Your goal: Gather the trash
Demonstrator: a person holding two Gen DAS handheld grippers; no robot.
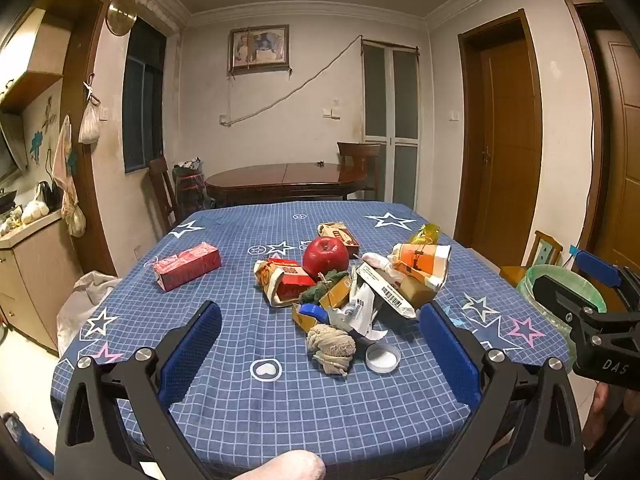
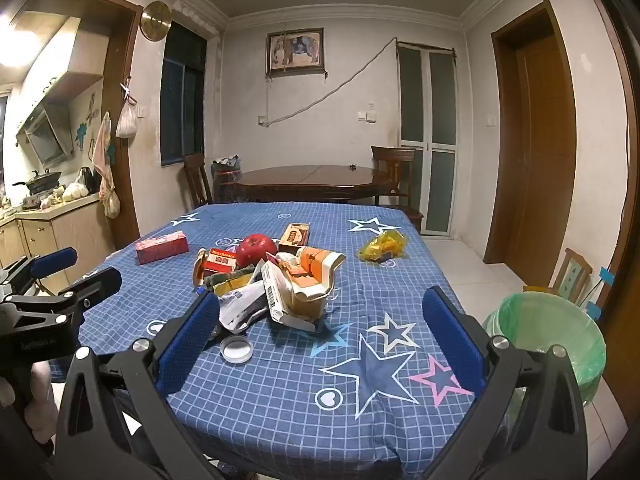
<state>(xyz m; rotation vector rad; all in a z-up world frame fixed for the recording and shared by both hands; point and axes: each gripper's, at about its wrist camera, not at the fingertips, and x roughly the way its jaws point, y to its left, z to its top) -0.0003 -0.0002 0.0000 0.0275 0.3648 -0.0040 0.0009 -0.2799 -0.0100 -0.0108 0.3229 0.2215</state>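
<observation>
A heap of trash (image 1: 360, 288) lies mid-table on the blue star cloth (image 1: 240, 400): torn cartons, crumpled paper, a beige rag (image 1: 331, 346), a white lid (image 1: 383, 357), a yellow wrapper (image 2: 382, 245). A red apple (image 1: 325, 257) sits among it. My left gripper (image 1: 320, 328) is open and empty, hovering in front of the rag. My right gripper (image 2: 320, 320) is open and empty, near the heap (image 2: 288, 288) and lid (image 2: 236, 349). A bin with a green liner (image 2: 560, 344) stands right of the table; it also shows in the left wrist view (image 1: 560, 284).
A red tissue box (image 1: 187, 266) lies at the table's left. A second wooden table (image 1: 284, 180) with chairs stands behind. A kitchen counter (image 2: 52, 216) is at the left, doors at the right. A small wooden chair (image 2: 572, 276) stands behind the bin.
</observation>
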